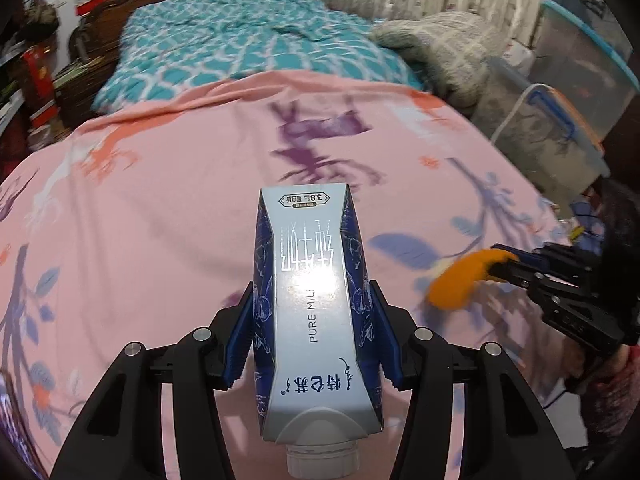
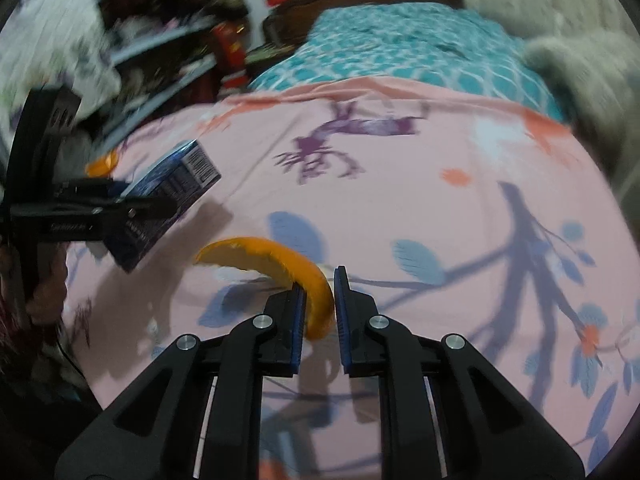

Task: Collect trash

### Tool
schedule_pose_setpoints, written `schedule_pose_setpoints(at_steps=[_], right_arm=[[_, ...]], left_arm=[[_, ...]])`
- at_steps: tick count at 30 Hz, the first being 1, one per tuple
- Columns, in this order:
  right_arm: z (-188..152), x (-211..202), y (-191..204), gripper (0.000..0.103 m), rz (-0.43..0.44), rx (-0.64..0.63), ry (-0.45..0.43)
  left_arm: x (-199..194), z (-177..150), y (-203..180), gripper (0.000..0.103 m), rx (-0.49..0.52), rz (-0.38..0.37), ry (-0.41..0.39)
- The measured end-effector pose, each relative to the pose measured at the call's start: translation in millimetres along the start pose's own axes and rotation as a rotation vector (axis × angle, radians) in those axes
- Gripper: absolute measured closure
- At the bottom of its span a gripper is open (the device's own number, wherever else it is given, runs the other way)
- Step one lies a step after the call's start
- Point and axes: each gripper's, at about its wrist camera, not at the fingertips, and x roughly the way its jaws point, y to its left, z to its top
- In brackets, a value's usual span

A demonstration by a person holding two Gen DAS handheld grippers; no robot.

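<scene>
A blue and silver milk carton [image 1: 308,308] lies lengthwise between my left gripper's [image 1: 311,290] blue pads, cap end toward the camera, lifted off the pink sheet. The left gripper is shut on it. In the right wrist view the same carton [image 2: 180,176] hangs at the left in the left gripper [image 2: 160,204]. A curved orange peel [image 2: 272,260] is pinched at one end by my right gripper [image 2: 320,280], which is shut on it above the sheet. From the left wrist view, the peel [image 1: 460,280] and right gripper [image 1: 508,268] show at the right.
A pink patterned sheet [image 1: 160,220] covers the bed, with a teal quilt [image 1: 248,40] and a grey blanket [image 1: 440,48] behind. Clear storage boxes [image 1: 560,132] stand to the right. Another orange scrap [image 2: 102,164] lies near the bed's left edge, beside cluttered shelves [image 2: 160,72].
</scene>
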Motion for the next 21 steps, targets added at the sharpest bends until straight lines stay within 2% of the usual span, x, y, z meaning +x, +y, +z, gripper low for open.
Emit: schedule_pose_setpoints(at_steps=[4,8,12,15,18,19,20,21], right_arm=[[-5.9,-26.8,-44.8,0.087,-0.035,0.117,-0.072],[-19.7,-61.8,-94.0,0.088,-0.099,0.218,-0.152],[-33.4,-90.0,-138.6,0.088,-0.115,0.319,-0.201],[-38.0,-94.7,-159.4,0.084,-0.06,0.366,-0.182],[-37.4,-88.6,-170.4,0.084,0.029,0.401,-0.163],[-36.7,-85.1,-171.9,0.075,0.057,0.408,-0.159],[-34.9,-81.3,-172.1,0.047,0.07,0.408,-0.154],[-33.1,-77.6,-166.4,0.026,0.06,0.394,-0.158]], left_arm=[[10.4,24.9,-45.2,0.053,0.08,-0.061,0.01],[30.2,52.3,-109.2,0.053,0.192,-0.123,0.026],[51.3,75.6,-165.8,0.053,0.278,-0.163,0.044],[60.2,86.8,-181.4,0.053,0.282,-0.161,0.048],[66.3,95.4,-177.4,0.053,0.252,-0.164,0.063],[67.6,98.5,-172.9,0.053,0.235,-0.163,0.069],[65.9,99.0,-168.8,0.053,0.223,-0.161,0.07],[63.3,101.9,-162.7,0.053,0.204,-0.154,0.068]])
